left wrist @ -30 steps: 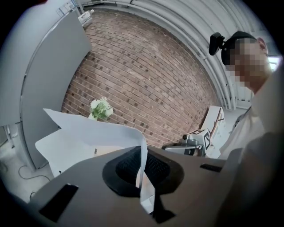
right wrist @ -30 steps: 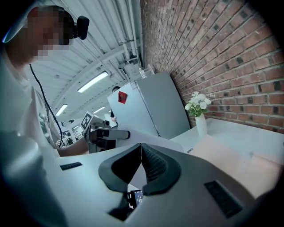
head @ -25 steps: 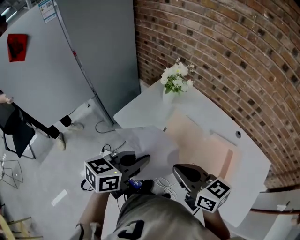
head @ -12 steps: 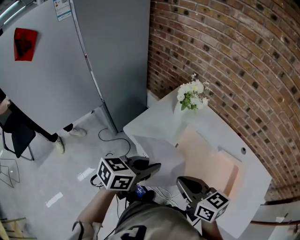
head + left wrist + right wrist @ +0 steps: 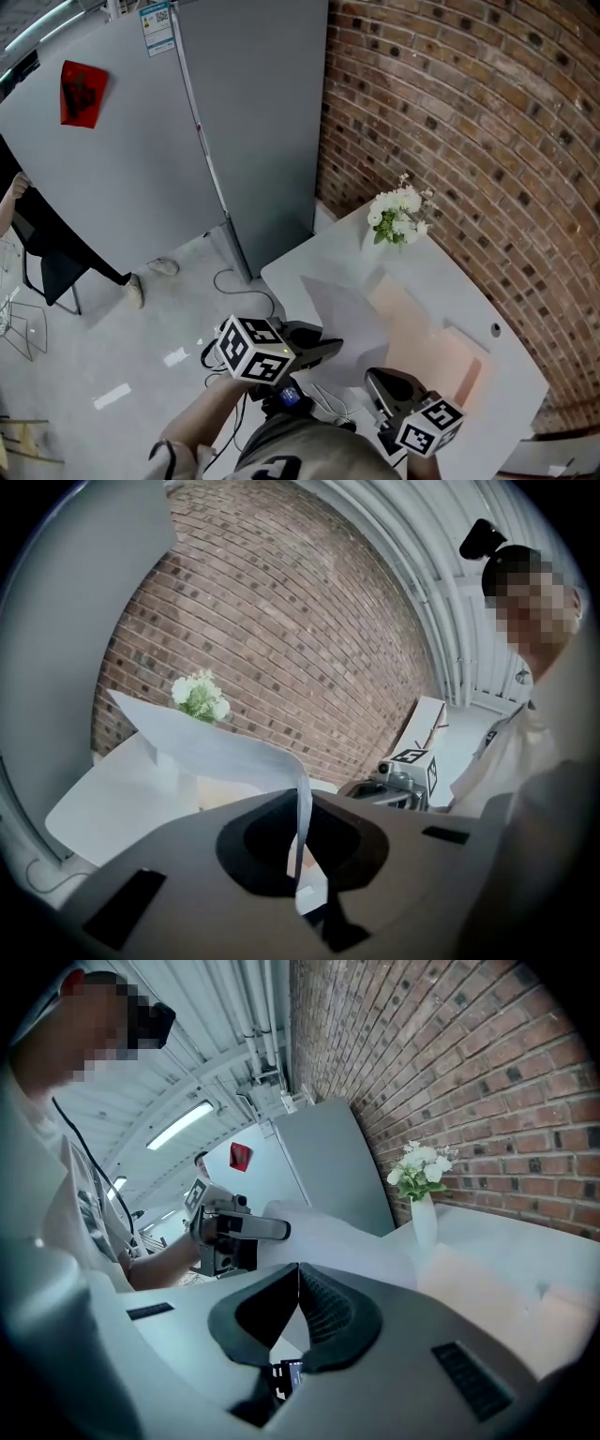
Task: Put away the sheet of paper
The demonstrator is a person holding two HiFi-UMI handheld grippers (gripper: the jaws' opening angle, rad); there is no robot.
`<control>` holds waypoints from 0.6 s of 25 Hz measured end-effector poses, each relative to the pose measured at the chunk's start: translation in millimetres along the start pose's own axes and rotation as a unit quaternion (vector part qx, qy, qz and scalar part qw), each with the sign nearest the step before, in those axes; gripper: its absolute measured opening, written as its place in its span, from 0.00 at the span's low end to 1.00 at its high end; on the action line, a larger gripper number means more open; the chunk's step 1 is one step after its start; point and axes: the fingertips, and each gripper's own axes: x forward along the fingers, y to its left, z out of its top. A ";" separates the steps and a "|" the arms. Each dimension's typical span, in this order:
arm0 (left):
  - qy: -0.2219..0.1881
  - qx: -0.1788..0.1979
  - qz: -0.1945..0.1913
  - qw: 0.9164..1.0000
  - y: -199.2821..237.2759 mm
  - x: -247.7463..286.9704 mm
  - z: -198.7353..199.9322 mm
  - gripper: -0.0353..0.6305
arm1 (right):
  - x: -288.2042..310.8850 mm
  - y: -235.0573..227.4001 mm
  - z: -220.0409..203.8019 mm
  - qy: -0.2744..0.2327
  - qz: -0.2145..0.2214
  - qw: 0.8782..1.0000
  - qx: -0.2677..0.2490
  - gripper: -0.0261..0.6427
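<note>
At the far left of the head view a person's leg point(image 5: 75, 262) stands on the floor point(image 5: 112, 366) beside a tall grey cabinet point(image 5: 234, 122), which carries a red patch point(image 5: 82, 92).

The left gripper point(image 5: 323, 346) is held low, in front of the worktop's near edge. Its tongs are clamped on the sheet of paper point(image 5: 342, 305). In the left gripper view the paper's edge point(image 5: 300, 827) stands nearly upright in the seam of the tongs point(image 5: 298, 850). From there the sheet bends over and spreads away and to the left, its far corner pointing towards the flowers point(image 5: 200, 697). In the head view the sheet lies out from the tongs over the near left part of the white worktop point(image 5: 450, 281), with its long run heading towards the far edge. Whether its far end touches the worktop cannot be told.

The flowers point(image 5: 398, 211) stand in a white vase at the back of the worktop, against the brick wall point(image 5: 469, 112). A pale pink patch point(image 5: 422, 328) shows on the worktop to the right of the sheet.

The right gripper point(image 5: 380, 378) is held just beside the left one, near the worktop's front. Its tongs point(image 5: 298, 1283) are closed pad to pad with nothing between them. The sheet point(image 5: 328, 1232) lies beyond their tips.
</note>
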 end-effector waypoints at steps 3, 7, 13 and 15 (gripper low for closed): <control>0.011 0.002 0.007 1.000 -4.0 16.6 -2.7 0.07 | -12.0 -8.3 -4.9 0.003 0.010 1.000 0.004 0.07; 0.022 -0.007 0.018 1.000 -2.7 32.4 -5.1 0.07 | -25.1 -14.7 -11.5 0.014 0.026 1.000 0.005 0.07; 0.026 -0.060 -0.010 0.998 -7.6 42.1 -8.3 0.07 | -37.9 -16.2 -20.0 0.025 0.038 0.999 0.003 0.07; 0.030 -0.078 -0.017 0.996 -5.7 41.5 -10.2 0.07 | -39.7 -15.9 -24.4 0.034 0.040 0.999 0.003 0.07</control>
